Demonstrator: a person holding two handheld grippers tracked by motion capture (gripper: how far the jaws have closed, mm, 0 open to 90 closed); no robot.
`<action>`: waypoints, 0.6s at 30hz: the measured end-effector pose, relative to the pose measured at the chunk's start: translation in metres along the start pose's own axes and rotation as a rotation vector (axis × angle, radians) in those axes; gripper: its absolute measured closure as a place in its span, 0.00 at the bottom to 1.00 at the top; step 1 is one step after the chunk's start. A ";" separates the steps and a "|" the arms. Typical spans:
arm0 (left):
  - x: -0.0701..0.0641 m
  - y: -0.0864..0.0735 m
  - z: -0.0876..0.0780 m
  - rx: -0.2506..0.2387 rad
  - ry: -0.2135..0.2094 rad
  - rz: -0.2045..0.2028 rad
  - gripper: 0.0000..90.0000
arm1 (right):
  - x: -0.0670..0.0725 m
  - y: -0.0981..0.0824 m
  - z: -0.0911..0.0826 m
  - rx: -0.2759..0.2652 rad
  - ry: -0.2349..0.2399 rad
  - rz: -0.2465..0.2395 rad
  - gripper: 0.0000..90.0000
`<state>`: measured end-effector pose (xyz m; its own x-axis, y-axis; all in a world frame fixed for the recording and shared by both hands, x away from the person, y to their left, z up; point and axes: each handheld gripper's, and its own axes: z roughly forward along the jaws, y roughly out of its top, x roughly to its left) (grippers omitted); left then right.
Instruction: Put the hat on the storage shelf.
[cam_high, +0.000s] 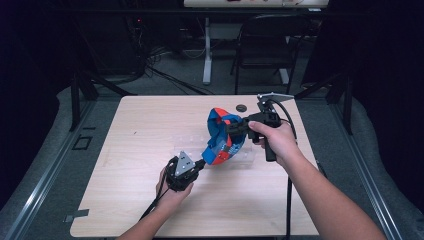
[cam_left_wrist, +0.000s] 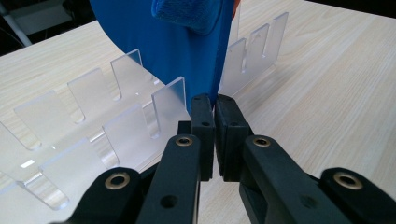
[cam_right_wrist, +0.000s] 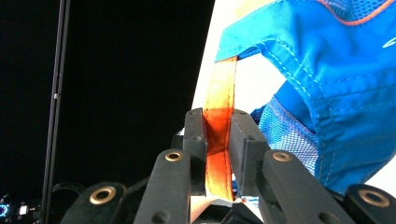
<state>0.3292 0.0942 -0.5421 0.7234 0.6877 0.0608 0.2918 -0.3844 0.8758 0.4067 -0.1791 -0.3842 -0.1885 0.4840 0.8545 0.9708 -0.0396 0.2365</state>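
worktop (cam_high: 130, 200) first: one pale wooden surface, and on it one clear acrylic rack (cam_left_wrist: 107, 116) with upright slotted dividers, lying just beneath the cap. one blue and orange cap (cam_high: 222, 137) hangs above that rack, stretched between your two tools, with its brim end down toward your left hand and its back end up toward your right.

your left hand-held gripper (cam_high: 201, 164) is clamped on the blue brim edge (cam_left_wrist: 205, 70), jaws pressed together on the thin panel just above the dividers. your right hand-held gripper (cam_high: 235, 129) is clamped on the orange strap (cam_right_wrist: 218, 140), which runs straight down between the black pads.

the step in hand looks like carrying the cap over the rack, to seat it in one of the slots. the next move calls for lowering both hands together, keeping the brim in line with a gap between two dividers, and holding both grips until the cap is seated.

one small dark disc (cam_high: 241, 107) sits near the far edge, well apart from the work.
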 end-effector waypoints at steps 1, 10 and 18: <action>0.000 0.000 0.000 0.000 0.000 0.000 0.97 | 0.000 0.000 0.000 0.000 0.000 0.000 0.87; 0.001 -0.004 0.000 0.015 -0.007 -0.006 0.98 | -0.004 0.000 0.003 0.005 -0.021 0.007 0.87; 0.003 -0.006 0.000 0.014 -0.008 -0.020 0.98 | -0.008 0.000 0.004 0.006 -0.036 0.007 0.87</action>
<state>0.3298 0.0988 -0.5471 0.7224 0.6904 0.0391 0.3152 -0.3791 0.8700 0.4085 -0.1788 -0.3930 -0.1763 0.5148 0.8390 0.9730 -0.0377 0.2276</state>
